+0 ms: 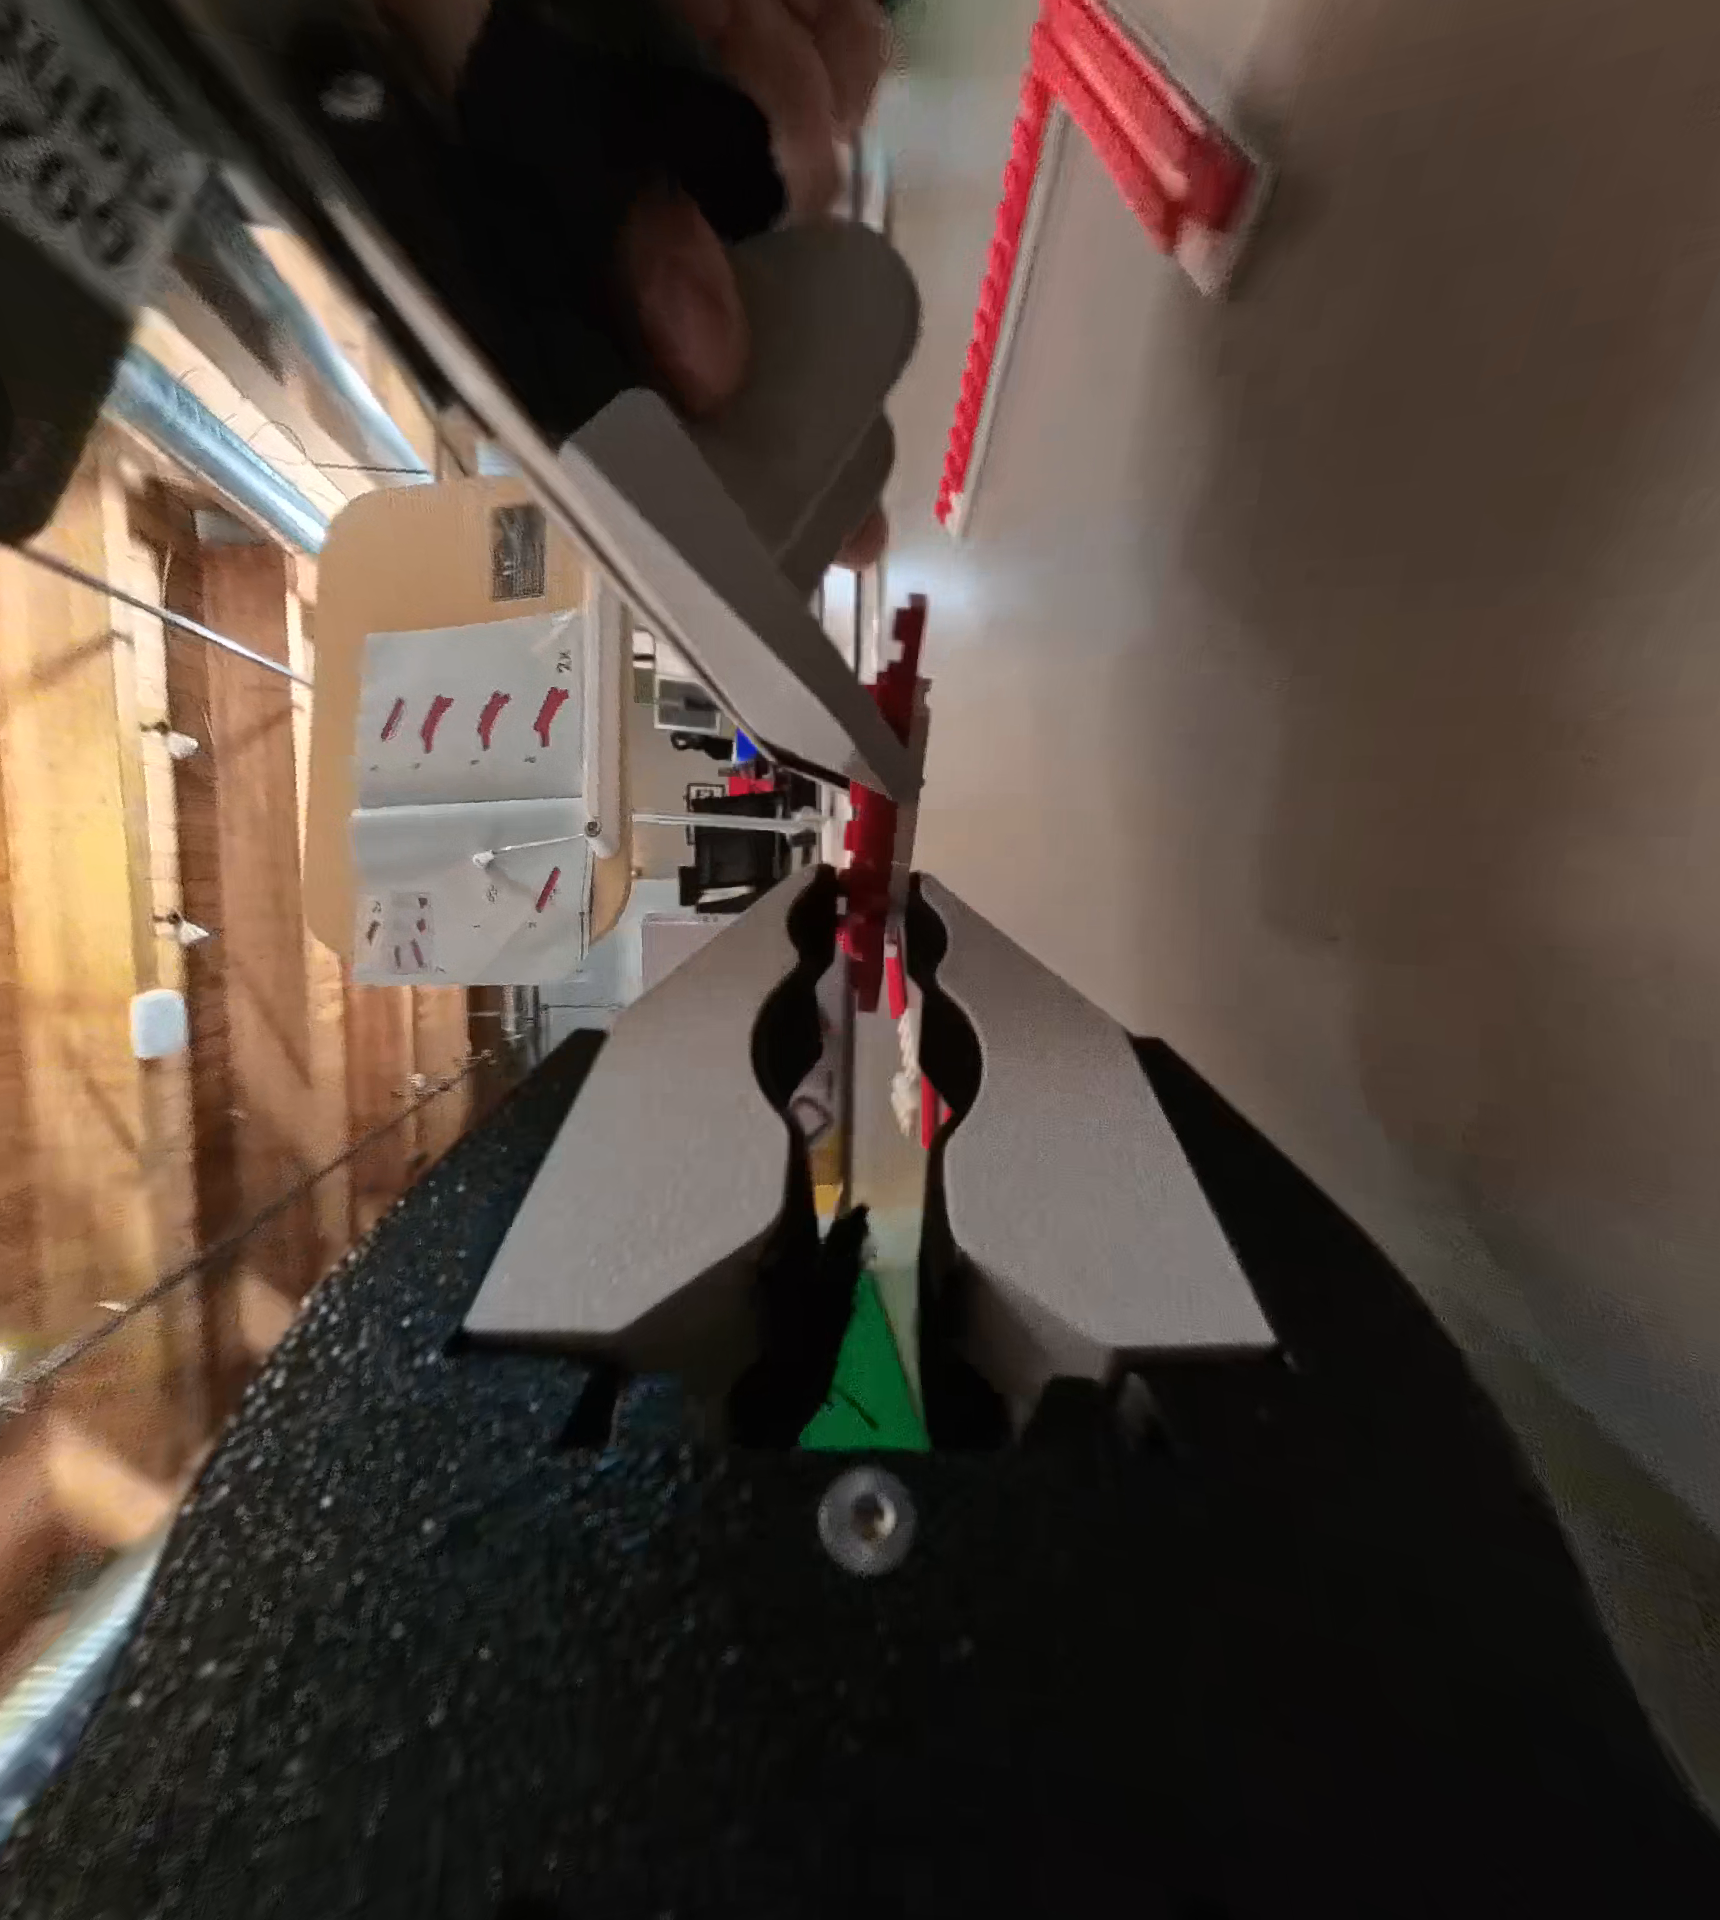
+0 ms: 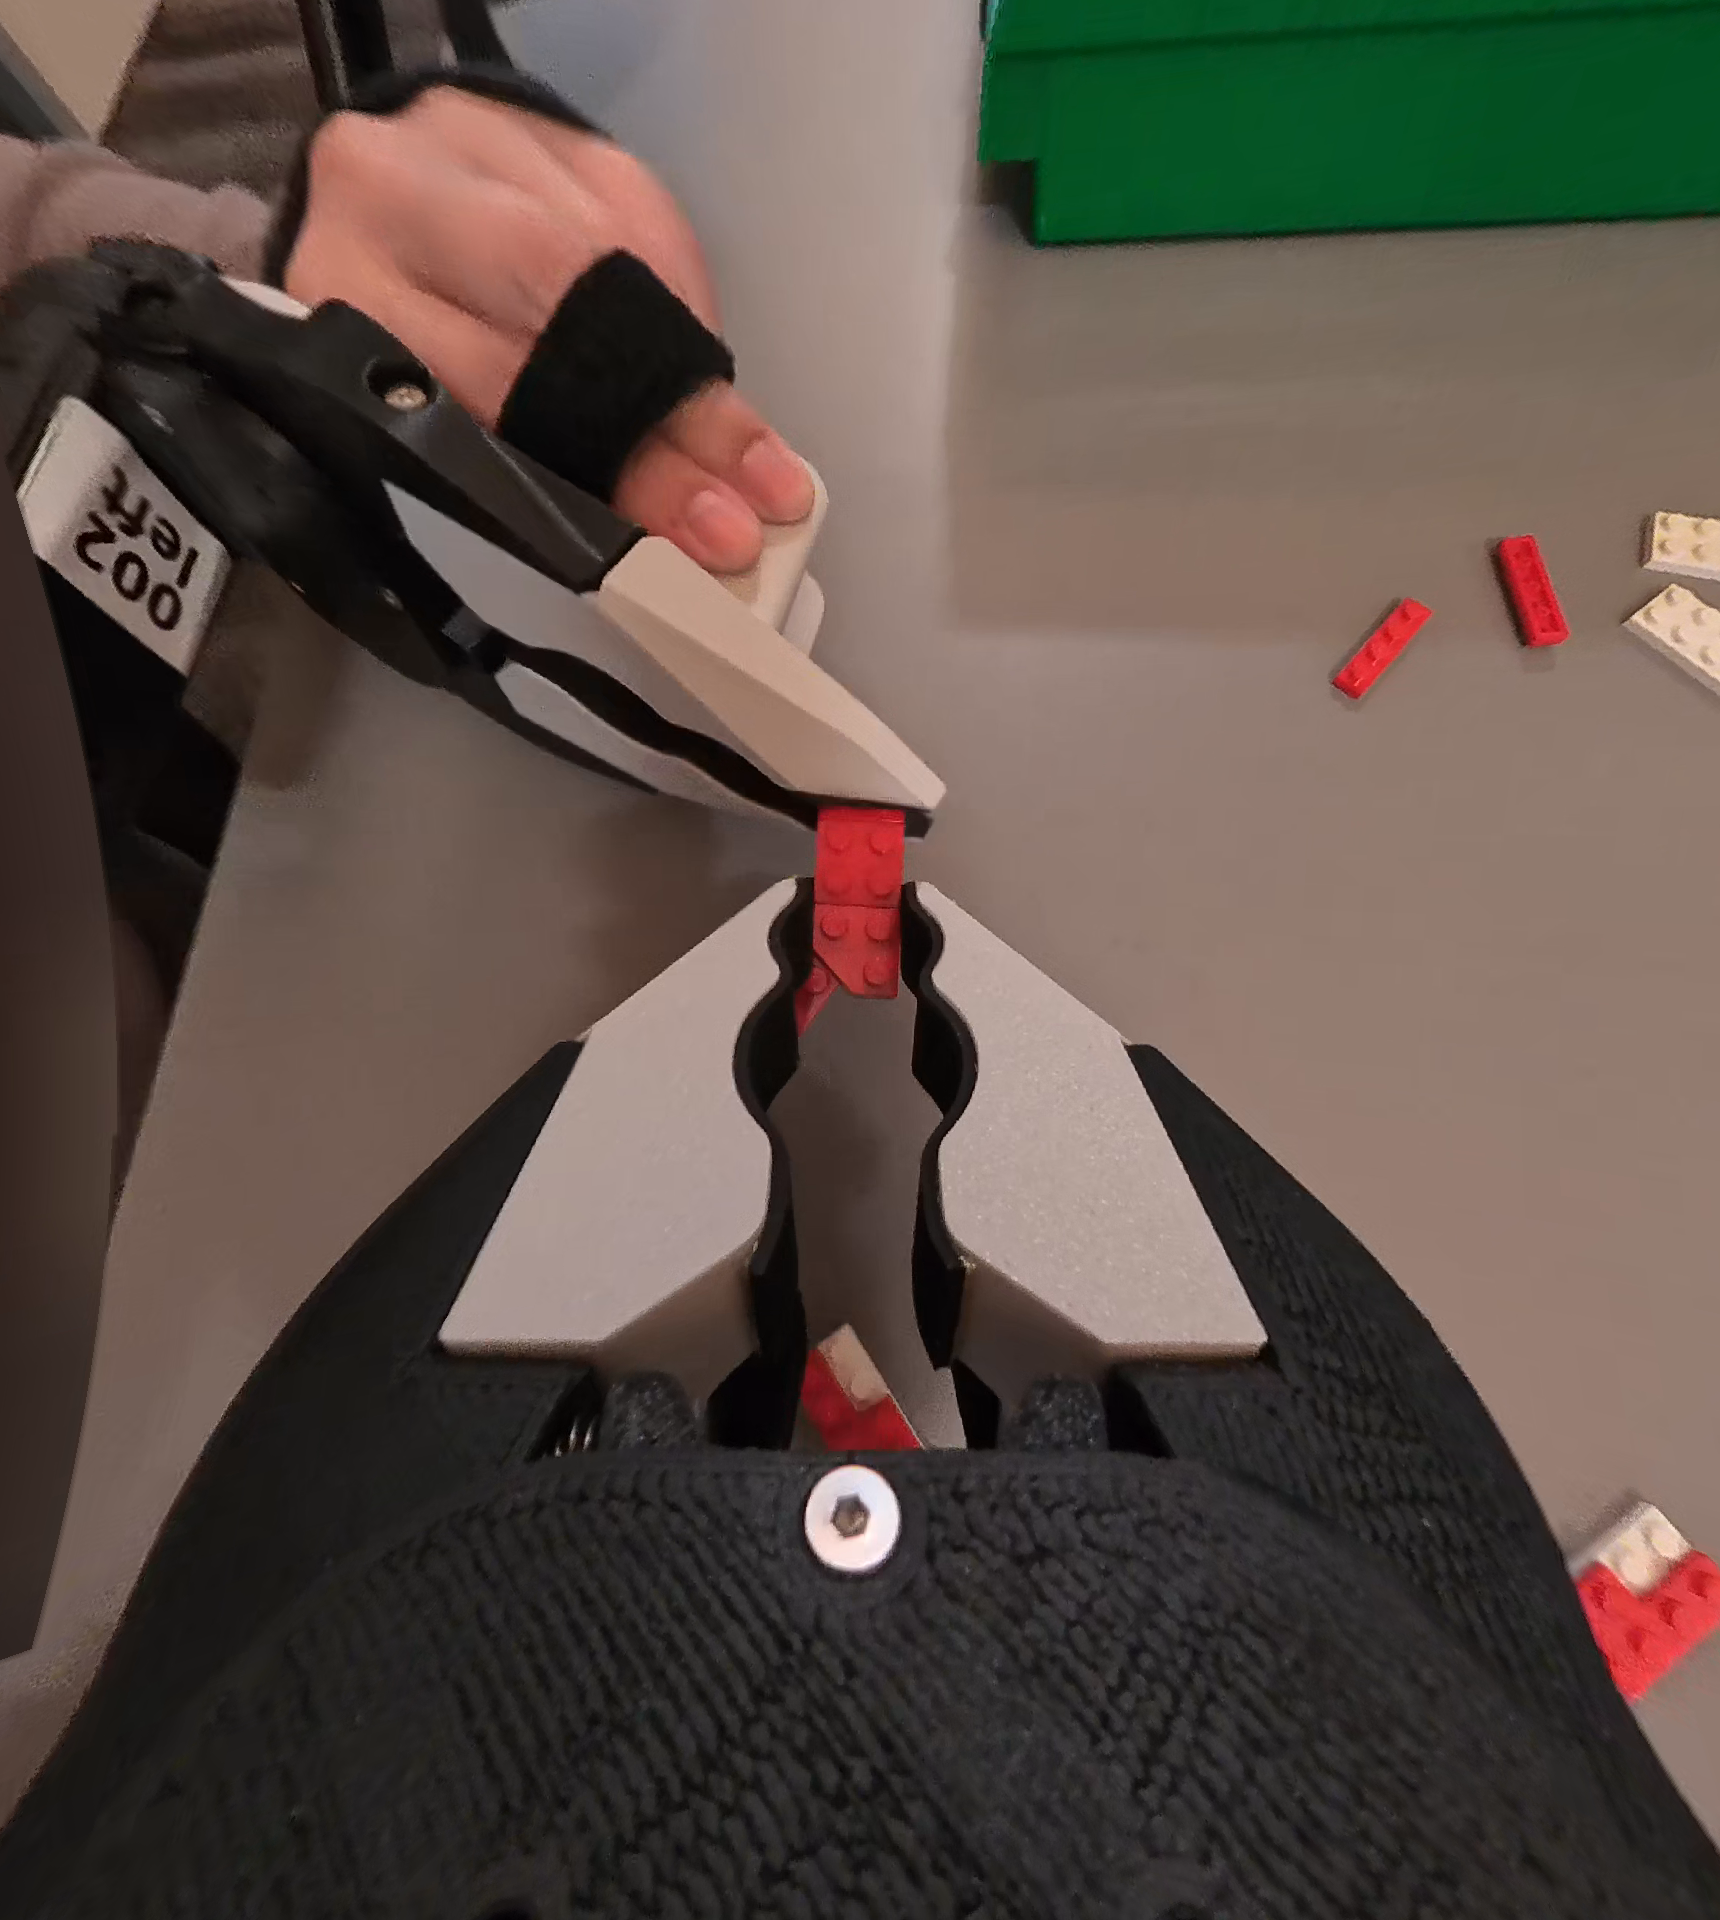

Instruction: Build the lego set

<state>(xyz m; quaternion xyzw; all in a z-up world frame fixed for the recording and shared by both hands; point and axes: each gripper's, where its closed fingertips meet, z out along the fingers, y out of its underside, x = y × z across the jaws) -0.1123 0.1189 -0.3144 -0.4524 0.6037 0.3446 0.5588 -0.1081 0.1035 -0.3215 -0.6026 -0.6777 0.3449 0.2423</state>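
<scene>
A small red lego plate assembly (image 2: 861, 930) is held above the grey table (image 2: 1303, 987) between both grippers. My right gripper (image 2: 858, 891) is shut on its near end, with the studs facing the camera. My left gripper (image 2: 895, 816) comes in from the upper left, held by a person's hand (image 2: 482, 260), and is shut on the far end. In the left wrist view the same red assembly (image 1: 871, 831) shows edge-on between the tips of my left gripper (image 1: 866, 883), and my right gripper (image 1: 887, 779) reaches it from the upper left.
Loose red plates (image 2: 1381, 646) (image 2: 1531, 590) and white plates (image 2: 1718, 551) (image 2: 1703, 642) lie to the right. A red-and-white piece (image 2: 1656, 1600) lies at the lower right, and another (image 2: 851, 1397) under my right gripper. A green box (image 2: 1355, 125) stands at the back. An instruction sheet (image 1: 471, 810) and a long red build (image 1: 1136, 135) show in the left wrist view.
</scene>
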